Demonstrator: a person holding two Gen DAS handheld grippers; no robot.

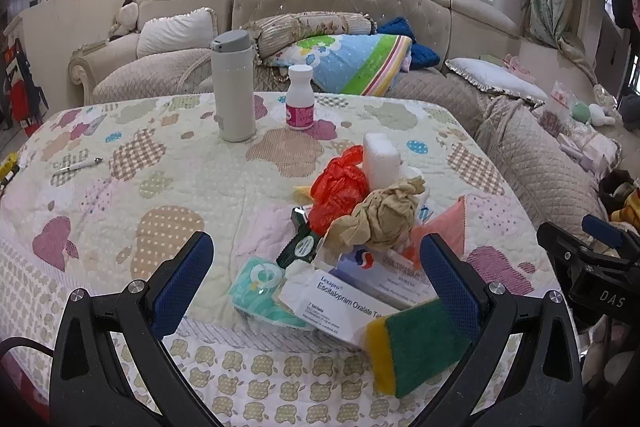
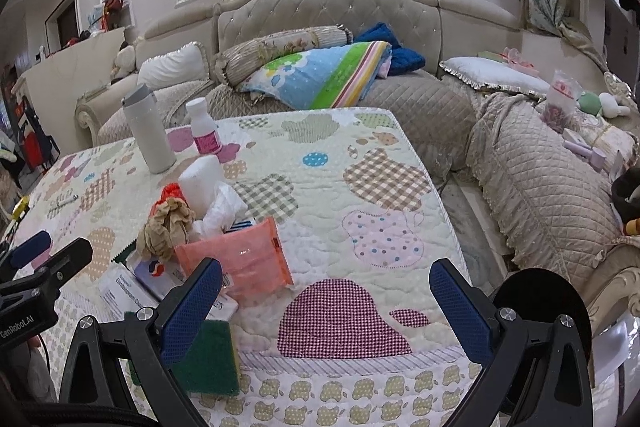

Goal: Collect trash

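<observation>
A trash pile lies on the quilted table [image 1: 120,195]: a red plastic bag [image 1: 338,187], crumpled brown paper [image 1: 384,215], a white foam block [image 1: 381,157], a medicine box [image 1: 340,301], a teal tissue pack [image 1: 260,287], a pink wipes pack [image 2: 240,259] and a green-yellow sponge [image 1: 412,343]. My left gripper [image 1: 316,279] is open and empty, just in front of the pile at the near table edge. My right gripper [image 2: 326,301] is open and empty, right of the pile, its left finger [image 2: 192,311] near the sponge [image 2: 208,359].
A white flask [image 1: 233,87] and a white pill bottle [image 1: 300,97] stand at the table's far side. A pen [image 1: 78,166] lies at the left. A sofa [image 2: 532,183] with cushions and a folded blanket [image 1: 356,61] wraps the back and right.
</observation>
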